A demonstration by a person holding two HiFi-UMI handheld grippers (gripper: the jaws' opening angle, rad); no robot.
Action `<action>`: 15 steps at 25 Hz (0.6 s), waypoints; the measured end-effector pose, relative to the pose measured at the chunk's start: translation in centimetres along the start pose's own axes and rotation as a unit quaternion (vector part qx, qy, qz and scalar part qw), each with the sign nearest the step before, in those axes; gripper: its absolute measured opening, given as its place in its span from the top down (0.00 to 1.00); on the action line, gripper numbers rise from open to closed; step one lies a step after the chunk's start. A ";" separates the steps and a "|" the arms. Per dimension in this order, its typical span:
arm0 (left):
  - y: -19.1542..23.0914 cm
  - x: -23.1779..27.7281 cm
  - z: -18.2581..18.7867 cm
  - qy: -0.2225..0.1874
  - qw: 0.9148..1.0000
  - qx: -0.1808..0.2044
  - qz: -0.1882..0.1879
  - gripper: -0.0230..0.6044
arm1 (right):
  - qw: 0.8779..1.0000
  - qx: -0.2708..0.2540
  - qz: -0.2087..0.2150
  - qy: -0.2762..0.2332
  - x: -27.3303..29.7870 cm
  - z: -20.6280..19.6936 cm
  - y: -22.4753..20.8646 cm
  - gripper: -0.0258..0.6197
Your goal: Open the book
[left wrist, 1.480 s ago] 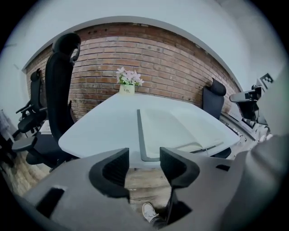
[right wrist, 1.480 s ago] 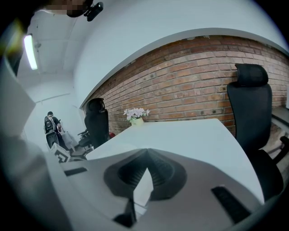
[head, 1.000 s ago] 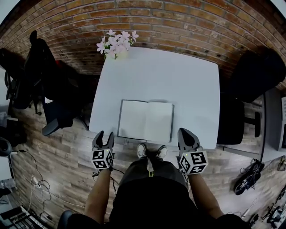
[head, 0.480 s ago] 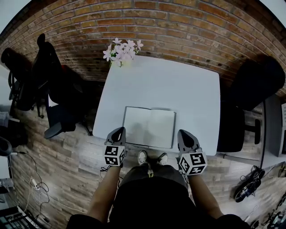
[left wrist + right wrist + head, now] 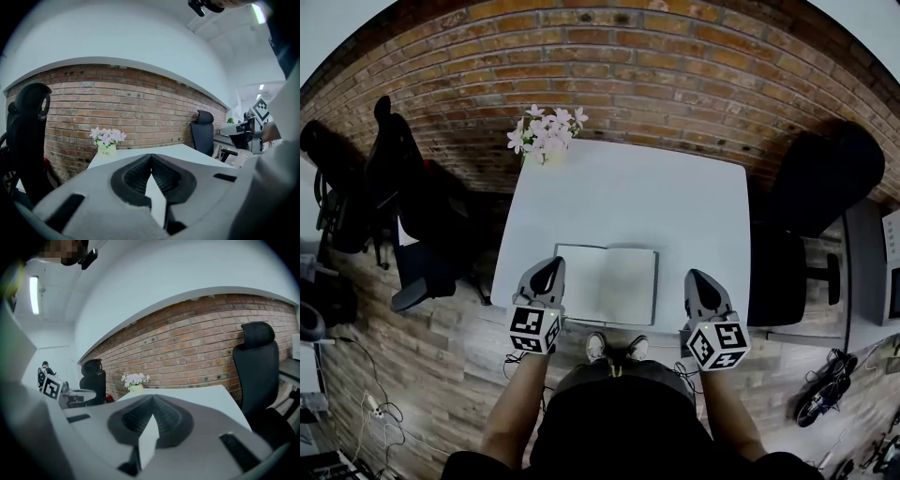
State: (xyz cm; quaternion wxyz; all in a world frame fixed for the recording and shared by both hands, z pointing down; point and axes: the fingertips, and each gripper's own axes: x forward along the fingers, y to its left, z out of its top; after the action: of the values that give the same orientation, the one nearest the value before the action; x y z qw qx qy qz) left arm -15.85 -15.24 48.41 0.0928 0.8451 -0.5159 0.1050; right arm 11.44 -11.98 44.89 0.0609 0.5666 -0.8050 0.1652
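The book [image 5: 606, 284] lies open on the white table [image 5: 628, 192], its pale blank pages up, close to the near edge. My left gripper [image 5: 547, 268] hovers at the book's near left corner, raised off the table, jaws shut with nothing between them. In the left gripper view the left gripper [image 5: 150, 156] points level across the table toward the brick wall. My right gripper [image 5: 697, 278] hangs to the right of the book, apart from it; in its own view the right gripper [image 5: 152, 397] has its jaws together and empty.
A pot of pink flowers [image 5: 543, 132] stands at the table's far left corner, against the brick wall. A black office chair [image 5: 825, 178] sits right of the table, and another dark chair [image 5: 394, 159] stands at the left. Wooden floor lies below me.
My left gripper shut its open jaws, rose, and moved in toward the book's left corner. The right gripper rose slightly. The book lies as before.
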 end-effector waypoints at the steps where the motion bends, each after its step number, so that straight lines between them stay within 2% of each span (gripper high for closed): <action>1: 0.0 0.1 1.1 -0.011 1.000 0.002 0.000 0.93 | 1.000 0.002 -0.004 -0.009 -0.2 0.8 -0.4 0.94; 8: -0.6 -0.8 10.0 -0.098 0.995 0.028 0.002 0.93 | 0.998 0.005 -0.026 -0.065 -2.3 6.2 -3.2 0.94; 15: -2.4 -3.9 17.1 -0.172 0.982 0.072 0.001 0.93 | 0.995 -0.003 -0.031 -0.099 -3.0 9.2 -4.8 0.94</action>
State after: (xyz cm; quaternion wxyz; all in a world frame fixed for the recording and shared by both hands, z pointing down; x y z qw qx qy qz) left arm -14.06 -15.36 30.77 -0.0583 0.8544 -0.5163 -0.0052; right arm 17.79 -13.83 36.37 -0.0127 0.6046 -0.7897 0.1037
